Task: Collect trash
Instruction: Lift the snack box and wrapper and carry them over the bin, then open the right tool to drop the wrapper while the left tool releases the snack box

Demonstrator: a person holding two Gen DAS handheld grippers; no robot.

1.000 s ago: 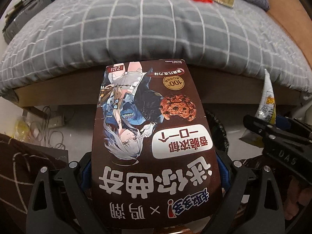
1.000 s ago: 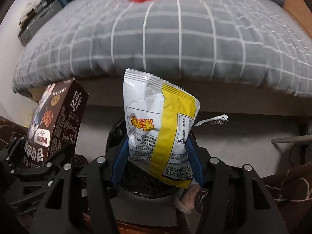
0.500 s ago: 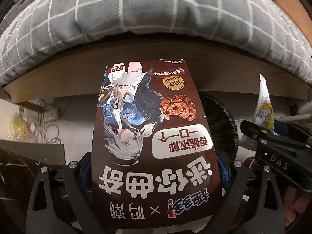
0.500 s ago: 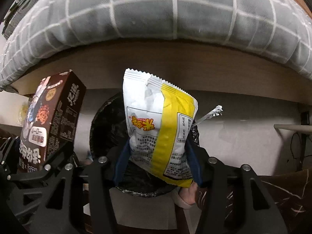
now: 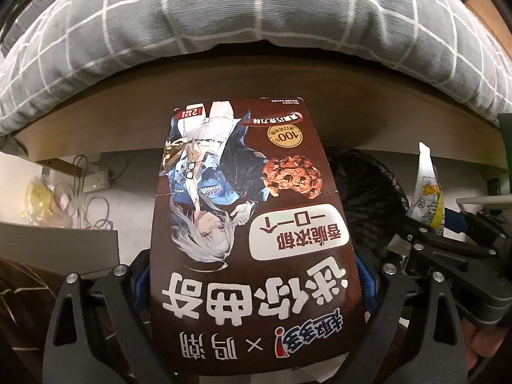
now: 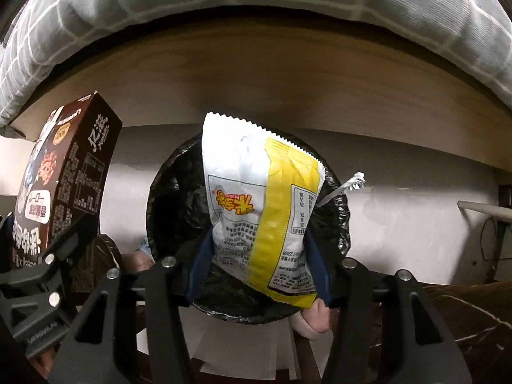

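Note:
My left gripper is shut on a brown cookie box that fills the middle of the left wrist view; the same cookie box stands at the left of the right wrist view. My right gripper is shut on a white and yellow snack bag, its blue pads pressed on both sides. Directly below the bag lies the round trash bin with a black liner. In the left wrist view the trash bin shows behind the box's right edge, with the snack bag farther right.
A bed with a grey checked duvet and a wooden frame overhangs the bin from the far side. Cables and a power strip lie on the floor at left. A brown patterned cloth lies at the lower right.
Both grippers have sunk and tipped downward, so the bed top slid out of view and the black-lined bin came under the snack bag. Both grips stayed as they were.

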